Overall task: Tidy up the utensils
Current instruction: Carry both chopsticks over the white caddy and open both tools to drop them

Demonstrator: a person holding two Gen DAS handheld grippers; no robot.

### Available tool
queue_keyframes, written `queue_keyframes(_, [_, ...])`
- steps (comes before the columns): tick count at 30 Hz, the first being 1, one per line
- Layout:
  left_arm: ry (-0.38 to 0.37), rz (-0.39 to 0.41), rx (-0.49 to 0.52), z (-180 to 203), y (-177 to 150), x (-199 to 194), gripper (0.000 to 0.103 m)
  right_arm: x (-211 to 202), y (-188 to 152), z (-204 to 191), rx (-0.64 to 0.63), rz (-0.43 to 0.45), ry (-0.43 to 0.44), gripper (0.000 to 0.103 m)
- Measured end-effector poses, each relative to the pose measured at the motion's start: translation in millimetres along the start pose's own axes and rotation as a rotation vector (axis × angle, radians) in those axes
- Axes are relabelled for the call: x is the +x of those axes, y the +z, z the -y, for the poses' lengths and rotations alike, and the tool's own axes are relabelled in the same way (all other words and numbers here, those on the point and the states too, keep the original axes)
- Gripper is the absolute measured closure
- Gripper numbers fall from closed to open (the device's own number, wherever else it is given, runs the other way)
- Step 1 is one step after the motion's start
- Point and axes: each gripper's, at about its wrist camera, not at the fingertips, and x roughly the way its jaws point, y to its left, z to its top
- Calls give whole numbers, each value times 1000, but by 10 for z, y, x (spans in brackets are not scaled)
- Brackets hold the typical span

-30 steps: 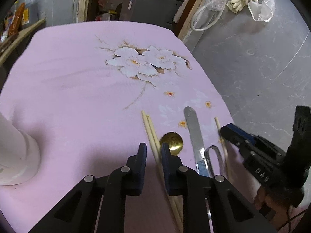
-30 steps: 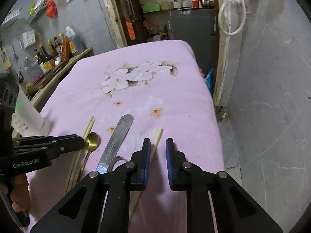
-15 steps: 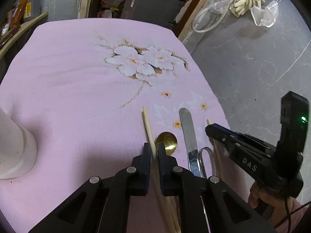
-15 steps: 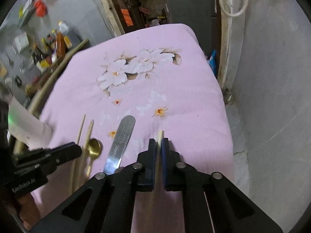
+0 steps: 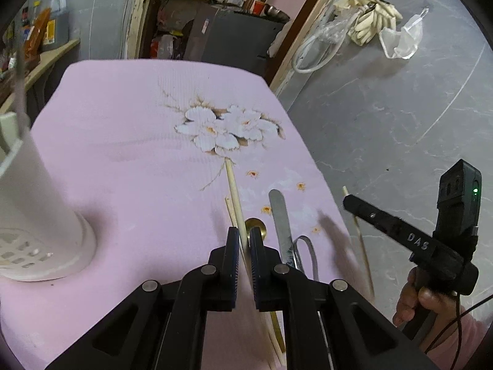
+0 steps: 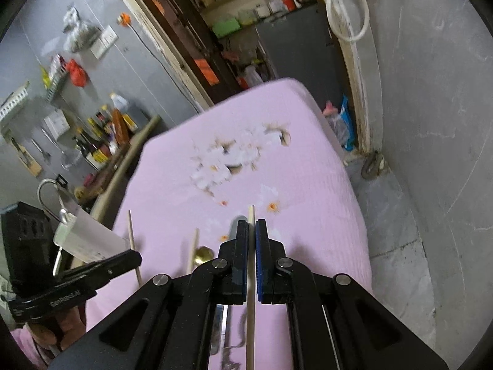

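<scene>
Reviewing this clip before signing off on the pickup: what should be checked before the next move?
1. Left gripper shut on left chopstick: ok.
2. Right gripper shut on right chopstick: ok.
3. Both held sticks raised off the pink cloth: looks ok.
4. Room in the white holder: cannot tell, its opening is not clearly shown.
5. All utensils sorted: not ok; third chopstick, gold spoon and metal blade lie on the cloth.
</scene>
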Motion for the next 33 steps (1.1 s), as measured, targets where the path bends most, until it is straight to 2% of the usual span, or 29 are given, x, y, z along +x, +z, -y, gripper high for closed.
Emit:
queue_keyframes(7, [-7,96,4,-7,33,-468,98,-350,59,-347,-13,106,43,99])
queue_keyframes(17, [7,236,9,-295,227,-1207,98,-596,199,-1099,-35,298,181,99])
queue_keyframes(27, [72,400,3,-833,468,-2069,98,-392,374,-2104,-102,419,322,99])
queue_keyframes(33, [135,483,-40,-1252,589,-2359,98,-159,407,-2592,-114,482,379,99])
